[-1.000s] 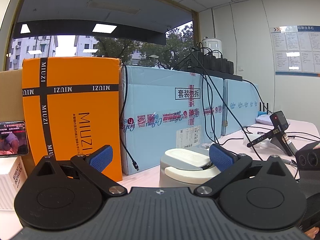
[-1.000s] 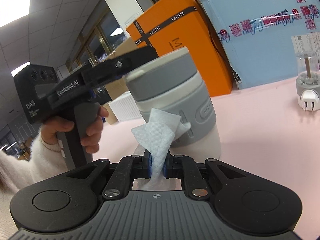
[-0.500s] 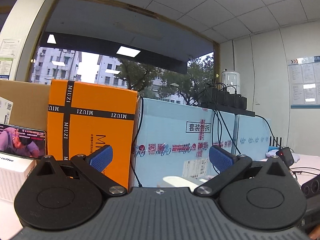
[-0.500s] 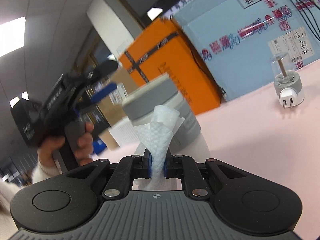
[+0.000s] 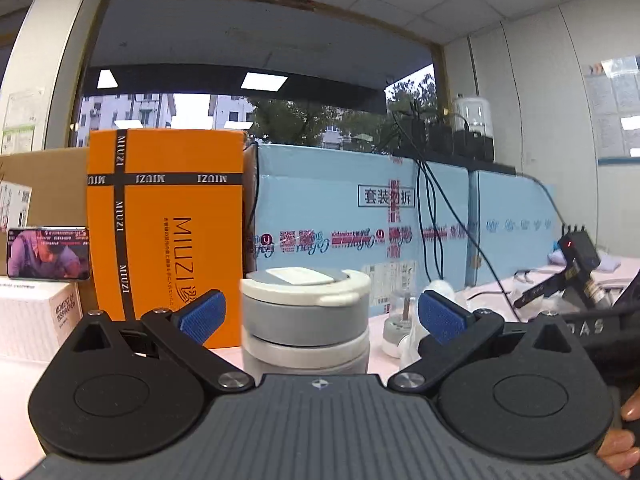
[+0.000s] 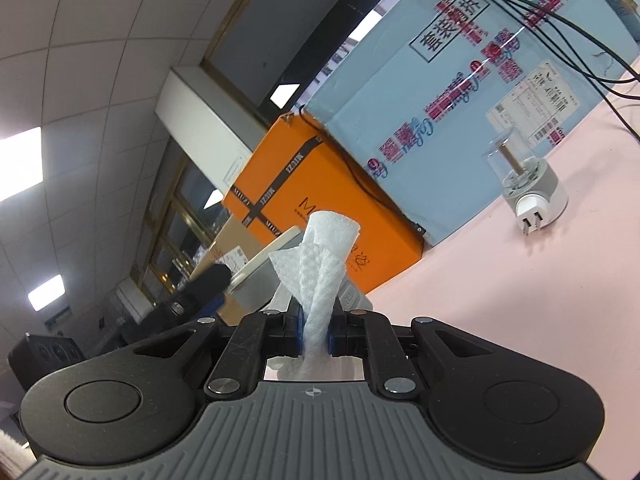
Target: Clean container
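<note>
So, your left gripper [image 5: 318, 314] was spread wide, blue pads [image 5: 202, 314] on either side of the grey-and-white container [image 5: 306, 320], neither pad touching it. The container stood upright on the pink table [image 6: 520, 300], right between the fingers, lid on. Your right gripper [image 6: 316, 330] was pressed together on a twisted white wipe [image 6: 320, 268] that stuck up past its fingertips. The container [image 6: 260, 276] sat just beyond that wipe, mostly hidden. Orange box [image 5: 164, 232] and blue box [image 5: 360, 220] stood behind; a small plug-in device [image 6: 528, 188] was ahead to the right.
</note>
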Demonstrator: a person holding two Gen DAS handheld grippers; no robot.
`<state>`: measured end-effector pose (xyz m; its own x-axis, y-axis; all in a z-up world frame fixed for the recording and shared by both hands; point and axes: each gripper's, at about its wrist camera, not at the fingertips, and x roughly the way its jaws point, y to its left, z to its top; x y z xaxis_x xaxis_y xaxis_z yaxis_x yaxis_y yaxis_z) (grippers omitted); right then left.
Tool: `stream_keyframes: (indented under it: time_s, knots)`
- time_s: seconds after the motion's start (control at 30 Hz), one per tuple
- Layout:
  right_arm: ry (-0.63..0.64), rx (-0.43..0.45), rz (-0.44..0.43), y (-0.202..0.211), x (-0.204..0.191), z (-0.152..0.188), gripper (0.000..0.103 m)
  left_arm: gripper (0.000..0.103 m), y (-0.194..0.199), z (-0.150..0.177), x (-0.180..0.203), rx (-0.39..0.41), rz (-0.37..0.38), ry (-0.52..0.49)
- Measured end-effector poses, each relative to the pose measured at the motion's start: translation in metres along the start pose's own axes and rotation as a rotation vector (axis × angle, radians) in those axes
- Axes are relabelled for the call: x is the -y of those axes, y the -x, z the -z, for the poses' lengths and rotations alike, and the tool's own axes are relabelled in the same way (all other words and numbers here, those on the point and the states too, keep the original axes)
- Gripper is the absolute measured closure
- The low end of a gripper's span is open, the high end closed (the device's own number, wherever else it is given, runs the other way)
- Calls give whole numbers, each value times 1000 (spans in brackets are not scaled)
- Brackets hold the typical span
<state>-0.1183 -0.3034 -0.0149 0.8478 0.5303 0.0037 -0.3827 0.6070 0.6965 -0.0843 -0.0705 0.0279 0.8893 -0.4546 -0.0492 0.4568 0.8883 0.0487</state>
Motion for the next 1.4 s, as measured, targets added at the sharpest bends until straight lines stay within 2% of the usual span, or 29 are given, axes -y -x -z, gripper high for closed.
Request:
stream_keyframes:
  time_s: [0.23,0.37,0.43,0.53,0.73,1.17,1.27,1.4]
  knots:
    - [-26,15,36,3,6,0,92,0,-31,3,18,-10,-122,-1]
    - [-36,19,45,5,8,0,92,3,-38,5,19,-8,-123,-5]
    - [-37,18,42,5,8,0,92,8,-38,5,16,0,-96,-12]
    - [-39,12,45,3,9,0,92,25,-38,2,5,-8,-42,-9]
    - [-37,4,52,0,9,1,92,25,-36,-2,-19,-37,60,7]
    - [-28,14,26,2,13,-2,92,25,-33,-9,-65,-85,438,-77]
    - [-28,34,31,5,12,-2,92,25,-34,-8,-69,-86,456,-65]
    - [-26,58,52,7,12,-2,92,21,-32,-4,-65,-72,400,-87]
